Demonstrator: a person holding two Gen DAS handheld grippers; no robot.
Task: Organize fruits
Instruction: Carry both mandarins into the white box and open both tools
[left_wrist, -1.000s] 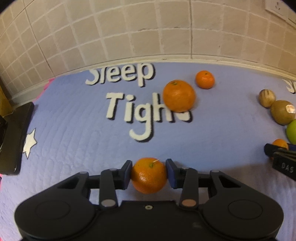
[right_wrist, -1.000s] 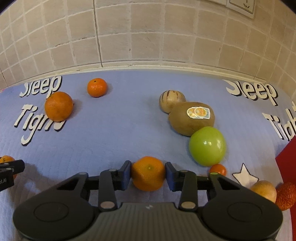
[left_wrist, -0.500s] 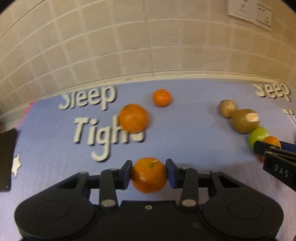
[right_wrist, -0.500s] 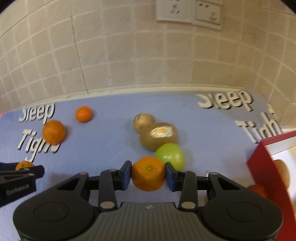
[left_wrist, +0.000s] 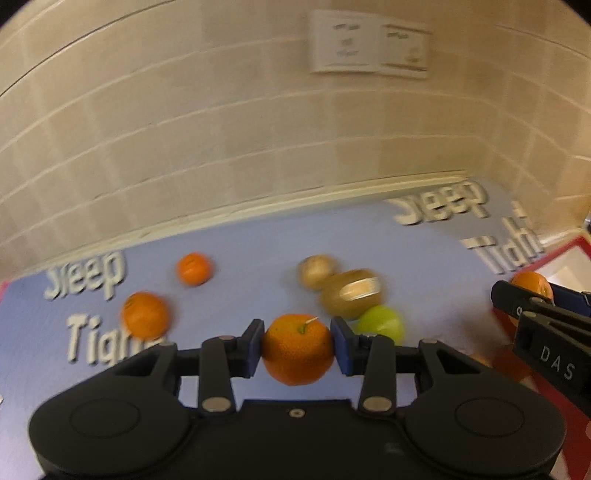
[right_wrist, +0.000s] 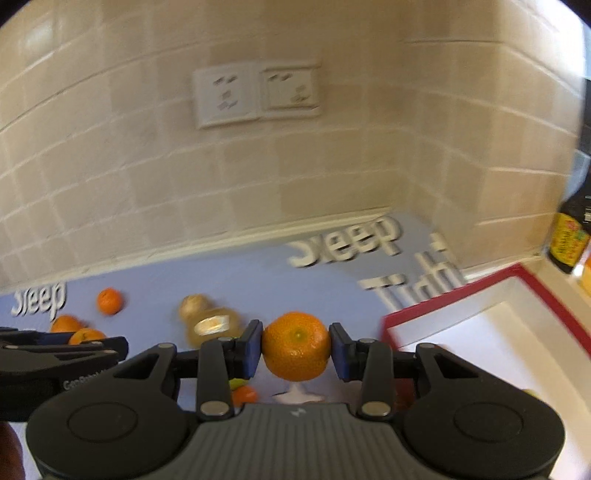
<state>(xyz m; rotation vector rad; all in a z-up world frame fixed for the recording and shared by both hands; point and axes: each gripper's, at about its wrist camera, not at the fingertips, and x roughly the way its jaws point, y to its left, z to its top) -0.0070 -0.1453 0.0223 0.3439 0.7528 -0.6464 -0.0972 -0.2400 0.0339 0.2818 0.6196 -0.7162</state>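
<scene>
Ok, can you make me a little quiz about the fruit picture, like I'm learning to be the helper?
1. True or false: the left gripper and the right gripper each hold a mandarin.
2. Which fruit on the blue mat wears a sticker? A) green apple B) kiwi C) the small mandarin near the wall
3. Fill in: the box beside the mat has a ____ rim.

Key:
1. True. The left one grips the mandarin with a stem; the right one grips another mandarin.
2. B
3. red
</scene>
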